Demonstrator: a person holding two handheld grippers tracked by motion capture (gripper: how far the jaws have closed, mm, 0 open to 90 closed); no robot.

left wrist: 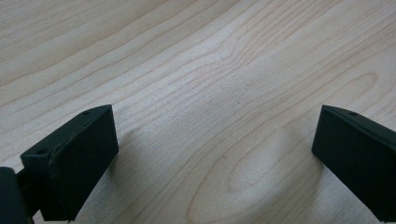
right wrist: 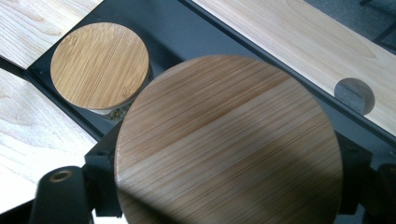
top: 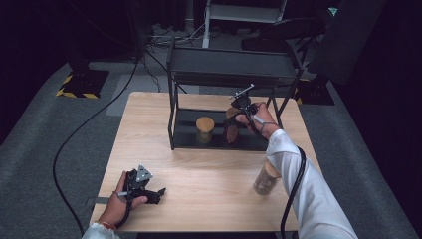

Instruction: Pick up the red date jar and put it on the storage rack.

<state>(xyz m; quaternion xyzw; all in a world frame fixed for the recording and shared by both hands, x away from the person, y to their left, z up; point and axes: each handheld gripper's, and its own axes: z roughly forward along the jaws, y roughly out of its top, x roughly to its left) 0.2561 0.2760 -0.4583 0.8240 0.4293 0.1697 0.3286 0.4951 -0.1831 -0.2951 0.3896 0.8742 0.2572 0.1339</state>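
A jar with a round bamboo lid (right wrist: 229, 121) stands between my right gripper's (right wrist: 229, 182) black jaws, which flank it just under the lid's rim. The lid hides the pads, so I cannot tell whether they press on the jar. In the high view my right gripper (top: 238, 115) reaches into the lower tray of the black shelf rack (top: 219, 145) over this jar (top: 231, 130). A second bamboo-lidded jar (top: 204, 128) (right wrist: 99, 65) stands beside it on the tray. My left gripper (top: 158, 192) (left wrist: 215, 158) rests open on the table with nothing between its jaws.
A third jar (top: 265, 178) stands on the light wooden table (top: 199, 169) near the right sleeve. The rack's upper shelf (top: 234, 67) overhangs the tray. A round hole (right wrist: 355, 95) is cut in the tabletop behind the rack. Cables trail off the table's sides.
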